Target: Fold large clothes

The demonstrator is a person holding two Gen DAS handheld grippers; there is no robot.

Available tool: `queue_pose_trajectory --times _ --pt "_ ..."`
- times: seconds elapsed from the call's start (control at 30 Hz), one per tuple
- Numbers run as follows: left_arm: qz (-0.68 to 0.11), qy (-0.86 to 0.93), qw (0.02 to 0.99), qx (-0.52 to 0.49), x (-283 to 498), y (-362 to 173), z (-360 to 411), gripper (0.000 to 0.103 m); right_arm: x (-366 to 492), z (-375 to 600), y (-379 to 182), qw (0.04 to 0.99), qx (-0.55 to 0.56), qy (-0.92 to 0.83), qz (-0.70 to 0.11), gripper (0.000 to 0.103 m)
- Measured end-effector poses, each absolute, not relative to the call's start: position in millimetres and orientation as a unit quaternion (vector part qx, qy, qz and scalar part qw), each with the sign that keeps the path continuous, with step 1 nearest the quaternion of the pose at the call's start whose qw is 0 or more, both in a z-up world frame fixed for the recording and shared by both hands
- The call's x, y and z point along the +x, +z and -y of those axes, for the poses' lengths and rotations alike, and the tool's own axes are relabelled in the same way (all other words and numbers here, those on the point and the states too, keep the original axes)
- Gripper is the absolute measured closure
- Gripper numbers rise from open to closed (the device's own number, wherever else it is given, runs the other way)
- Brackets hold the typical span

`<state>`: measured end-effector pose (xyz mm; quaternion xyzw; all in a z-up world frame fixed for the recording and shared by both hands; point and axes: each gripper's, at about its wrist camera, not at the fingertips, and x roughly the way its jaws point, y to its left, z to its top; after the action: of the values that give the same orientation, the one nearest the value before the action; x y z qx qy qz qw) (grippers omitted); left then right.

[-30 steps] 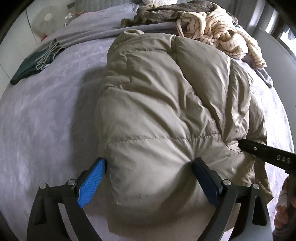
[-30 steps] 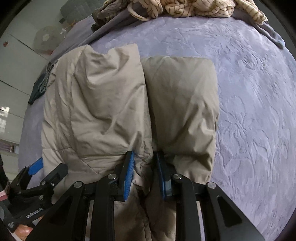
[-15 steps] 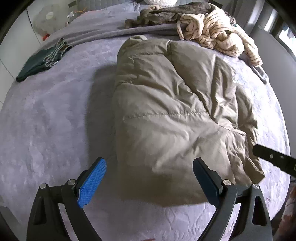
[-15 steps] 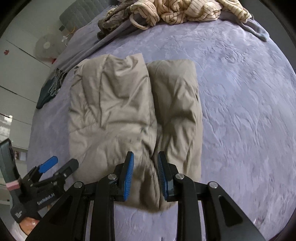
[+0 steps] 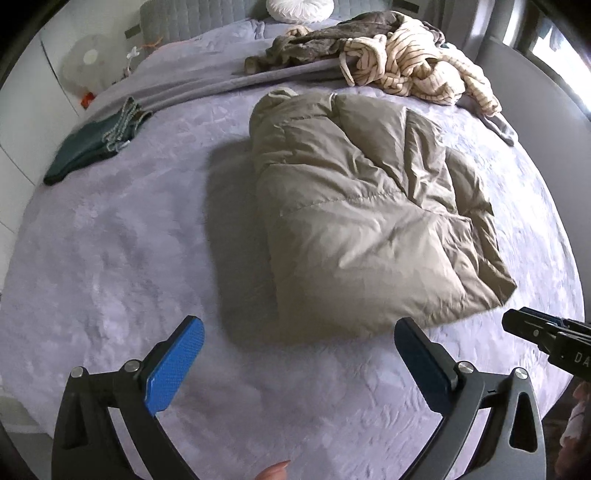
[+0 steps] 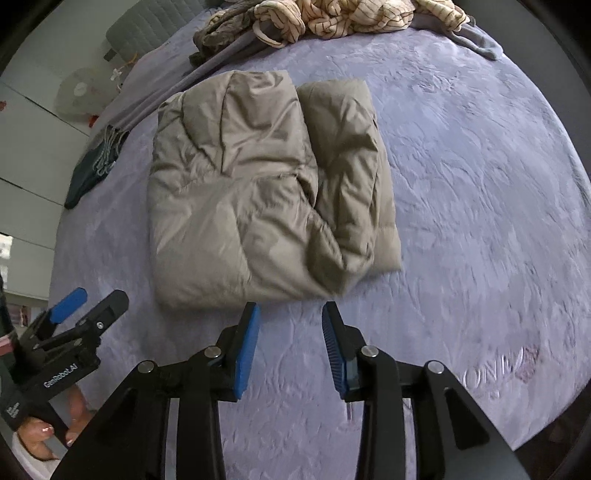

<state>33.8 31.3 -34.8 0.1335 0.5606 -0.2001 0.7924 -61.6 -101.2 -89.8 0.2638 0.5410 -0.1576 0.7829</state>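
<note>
Ahead of the left tool (image 5: 299, 354), the jacket (image 5: 362, 221) is smooth, faintly shiny quilted cloth; the bed (image 5: 122, 251) cover looks matt and plush.

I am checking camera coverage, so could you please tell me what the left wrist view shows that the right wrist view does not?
Only the left wrist view shows the white round pillow at the headboard and the window on the far right. Only the right wrist view shows the pink stain on the bedspread and the hand gripping the left gripper. Both show the folded tan jacket, the striped garment pile, the dark green cloth, and the purple bedspread.
</note>
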Motion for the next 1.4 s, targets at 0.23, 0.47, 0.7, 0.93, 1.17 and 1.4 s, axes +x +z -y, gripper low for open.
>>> queue_pose_trajectory --times 0.23,0.47,0.7,0.93,1.17,1.4 --pt "-0.541 -0.190 0.809 0.128 13.0 -2.6 -42.7 0.000 -75.3 81.0 -60.0 0.799 0.220 -0.182 -0.530 0.034" --pt "-0.526 -0.157 0.829 0.110 -3.2 28.9 -50.4 0.000 -89.1 77.5 -21.2 0.824 0.178 -0.197 -0.500 0.022" --pt "-0.510 -0.139 0.844 0.089 -19.5 56.6 -56.7 0.000 -101.1 73.1 15.6 0.855 0.146 -0.191 -0.460 0.000" --pt "-0.498 -0.130 0.854 0.078 -26.7 78.8 -57.6 0.000 -105.6 69.7 34.8 0.863 0.132 -0.188 -0.449 0.000" --pt "-0.491 -0.126 0.859 0.075 -29.8 92.4 -57.6 0.000 -109.4 64.9 45.9 0.869 0.120 -0.192 -0.439 0.000" --pt "-0.488 -0.124 0.861 0.078 -32.8 96.4 -56.6 0.000 -109.8 67.8 47.7 0.871 0.117 -0.192 -0.437 0.000"
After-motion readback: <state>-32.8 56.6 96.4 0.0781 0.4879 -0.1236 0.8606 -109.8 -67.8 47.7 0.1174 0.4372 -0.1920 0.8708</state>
